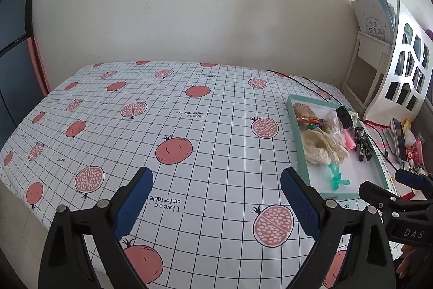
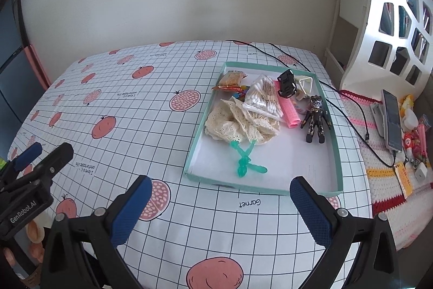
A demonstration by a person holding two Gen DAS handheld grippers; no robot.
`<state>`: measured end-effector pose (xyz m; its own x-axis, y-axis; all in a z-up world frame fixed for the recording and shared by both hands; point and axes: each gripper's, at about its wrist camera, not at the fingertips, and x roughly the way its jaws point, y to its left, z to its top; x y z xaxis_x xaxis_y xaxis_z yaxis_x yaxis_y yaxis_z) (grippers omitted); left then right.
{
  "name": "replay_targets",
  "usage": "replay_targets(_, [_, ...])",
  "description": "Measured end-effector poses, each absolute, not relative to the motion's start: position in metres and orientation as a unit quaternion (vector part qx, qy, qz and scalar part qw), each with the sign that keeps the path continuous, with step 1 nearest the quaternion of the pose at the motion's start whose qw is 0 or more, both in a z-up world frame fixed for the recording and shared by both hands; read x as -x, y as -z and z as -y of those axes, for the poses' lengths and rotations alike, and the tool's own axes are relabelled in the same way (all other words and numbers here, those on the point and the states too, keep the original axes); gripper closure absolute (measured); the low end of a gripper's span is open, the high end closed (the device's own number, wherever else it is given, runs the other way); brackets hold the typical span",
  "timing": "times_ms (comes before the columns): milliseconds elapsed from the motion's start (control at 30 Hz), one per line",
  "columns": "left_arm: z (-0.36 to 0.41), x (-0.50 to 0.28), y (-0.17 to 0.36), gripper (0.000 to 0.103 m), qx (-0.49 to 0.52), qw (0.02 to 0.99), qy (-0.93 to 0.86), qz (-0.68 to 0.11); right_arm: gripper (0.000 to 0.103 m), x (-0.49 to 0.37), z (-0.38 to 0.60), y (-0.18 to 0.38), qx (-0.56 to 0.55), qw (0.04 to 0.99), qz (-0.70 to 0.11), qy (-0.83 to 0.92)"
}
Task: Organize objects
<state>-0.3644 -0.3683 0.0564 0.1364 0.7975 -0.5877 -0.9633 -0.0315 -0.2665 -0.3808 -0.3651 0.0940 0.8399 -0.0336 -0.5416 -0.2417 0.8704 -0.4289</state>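
Observation:
A shallow teal tray (image 2: 337,151) sits on the checked pomegranate tablecloth (image 2: 135,110). In it lie a cream lace scrunchie (image 2: 238,123), a bag of cotton swabs (image 2: 263,96), a pink hair roller (image 2: 289,113), a black toy car (image 2: 286,83), a black figurine (image 2: 315,118), a teal plastic toy (image 2: 245,161) and a snack packet (image 2: 230,80). My right gripper (image 2: 220,191) is open and empty in front of the tray. My left gripper (image 1: 216,183) is open and empty over bare cloth, left of the tray (image 1: 297,137).
A white cut-out shelf (image 2: 392,26) with books stands at the back right. A phone (image 2: 391,121), a black cable (image 2: 349,113) and small items lie on a crocheted mat (image 2: 384,180) right of the tray. A wall runs behind the table.

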Motion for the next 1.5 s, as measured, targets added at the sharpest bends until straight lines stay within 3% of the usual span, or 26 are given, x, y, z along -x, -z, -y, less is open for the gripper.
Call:
replay_targets(567, [0.368,0.337,0.003,0.008,0.335,0.670,-0.629,-0.208,0.000,0.363,0.404,-0.057,0.232,0.927,-0.294,-0.020])
replay_targets(1500, [0.353,0.330,0.034,0.008,0.356,0.649,-0.630,-0.235,0.000,0.346,0.413,-0.038,0.254,0.923,-0.291,0.002])
